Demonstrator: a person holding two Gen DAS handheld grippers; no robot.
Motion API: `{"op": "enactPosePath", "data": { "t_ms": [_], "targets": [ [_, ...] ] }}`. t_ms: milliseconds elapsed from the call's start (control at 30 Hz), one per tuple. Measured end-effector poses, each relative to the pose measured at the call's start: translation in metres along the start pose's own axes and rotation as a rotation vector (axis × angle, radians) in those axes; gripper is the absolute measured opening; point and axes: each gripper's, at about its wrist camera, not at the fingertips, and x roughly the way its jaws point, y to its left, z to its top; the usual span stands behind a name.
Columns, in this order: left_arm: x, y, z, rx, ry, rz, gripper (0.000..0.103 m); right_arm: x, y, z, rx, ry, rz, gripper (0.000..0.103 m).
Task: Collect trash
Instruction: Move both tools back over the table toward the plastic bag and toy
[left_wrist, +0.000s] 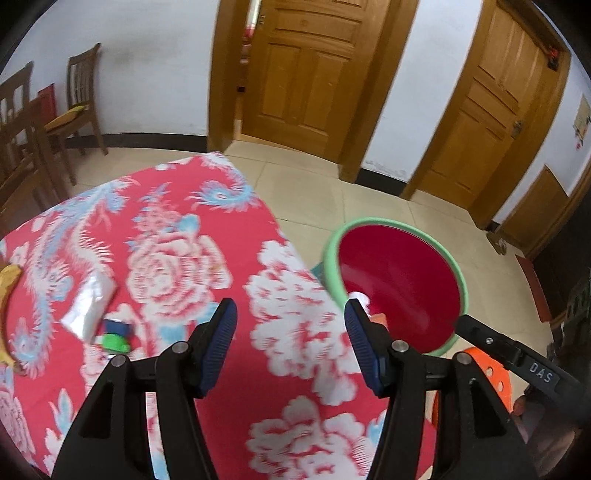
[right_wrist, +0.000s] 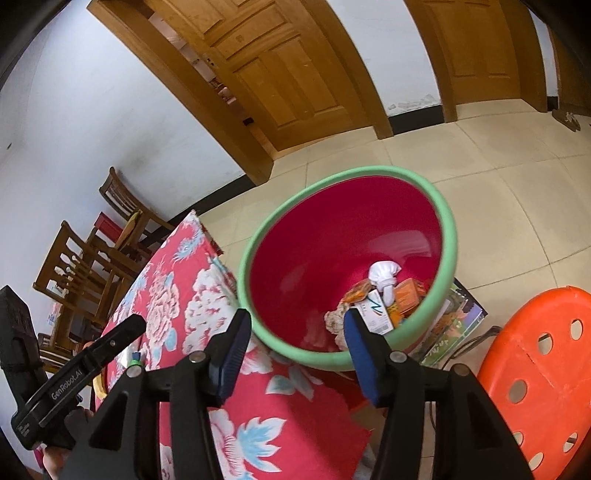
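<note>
**Q:** Left wrist view first. What does your gripper hold?

**A:** Nothing. My left gripper (left_wrist: 291, 317) stands about half open, blue pads bare, only the red flowered cloth of the desk (left_wrist: 177, 236) showing between them. It touches nothing.

**Q:** Where is the trash relative to it?

**A:** Well to the left of the left finger, on the cloth: a crumpled white wrapper (left_wrist: 90, 308), and just beside its lower edge a small blue and green scrap (left_wrist: 116, 334). Both are blurred; I cannot tell what the scrap is. A banana (left_wrist: 6, 314) lies at the far left edge of the frame.

**Q:** And your other hand?

**A:** My right gripper (right_wrist: 297, 334) is also about half open and empty. It hangs over the near rim of the bin (right_wrist: 448, 236), a green-rimmed tub with a red inside that stands on the floor just off the desk's corner. No earlier frame, so no note on motion.

**Q:** Bin contents?

**A:** At the bottom, on the near-right side: a knotted white wad (right_wrist: 384, 275), an orange box (right_wrist: 408, 295), a white carton with a label (right_wrist: 376, 314), and a crumpled patterned wrapper (right_wrist: 341, 314). The pile sits just above the right finger in the picture, not touching it.

**Q:** Anything beside the bin?

**A:** An orange plastic stool (right_wrist: 535, 369) to its right.
</note>
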Motion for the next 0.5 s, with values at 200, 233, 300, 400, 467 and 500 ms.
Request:
{"op": "enactPosePath", "data": {
  "t_ms": [200, 233, 300, 400, 467, 500],
  "targets": [
    [-0.008, 0.032, -0.002, -0.039, -0.014, 0.047, 0.061, 0.002, 0.018, -0.004, -0.031, 0.006, 0.013, 0.058],
    [-0.010, 0.040, -0.003, -0.048, -0.016, 0.058, 0.061, 0.003, 0.021, -0.005, -0.037, 0.008, 0.016, 0.058],
    [-0.012, 0.051, -0.004, -0.062, -0.020, 0.076, 0.061, 0.004, 0.028, -0.007, -0.046, 0.014, 0.019, 0.058],
    [-0.016, 0.065, -0.006, -0.078, -0.031, 0.099, 0.061, 0.008, 0.037, -0.011, -0.063, 0.025, 0.024, 0.059],
    [-0.019, 0.074, -0.008, -0.091, -0.034, 0.107, 0.061, 0.011, 0.043, -0.013, -0.073, 0.034, 0.024, 0.059],
    [-0.019, 0.077, -0.008, -0.094, -0.034, 0.110, 0.061, 0.013, 0.047, -0.014, -0.081, 0.043, 0.026, 0.059]
  ]
}}
